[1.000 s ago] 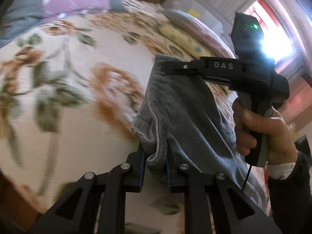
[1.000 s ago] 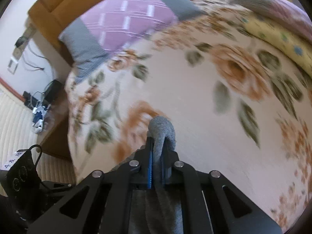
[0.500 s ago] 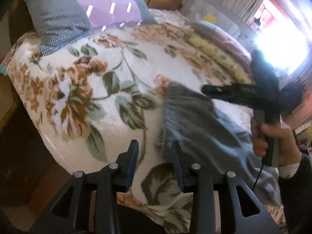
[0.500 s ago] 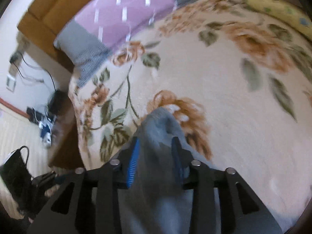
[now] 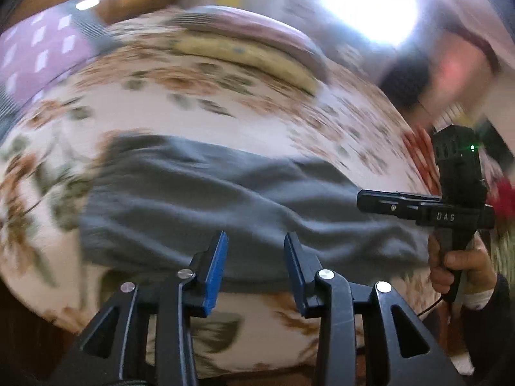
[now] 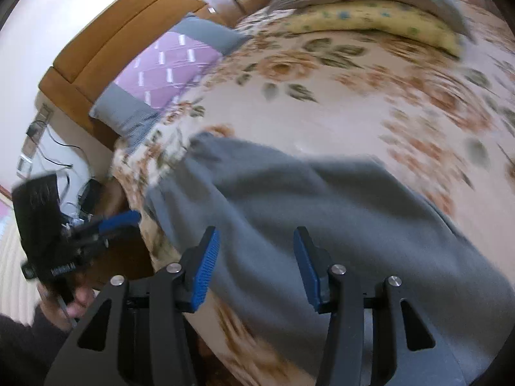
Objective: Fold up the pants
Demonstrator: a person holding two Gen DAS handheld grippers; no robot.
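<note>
Pants (image 5: 225, 199) (grey) lie flat below pillow (image 6: 167, 74).

Floral bedspread (image 6: 322, 103), wooden headboard (image 6: 106, 41), purple pillow (image 6: 167, 70), bright window (image 5: 370, 6).

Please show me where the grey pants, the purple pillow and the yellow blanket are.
grey pants (image 6: 338, 212): right wrist view, middle of the cloth.
purple pillow (image 6: 167, 70): right wrist view, its purple centre.
yellow blanket (image 6: 370, 21): right wrist view, its folded edge.
</note>
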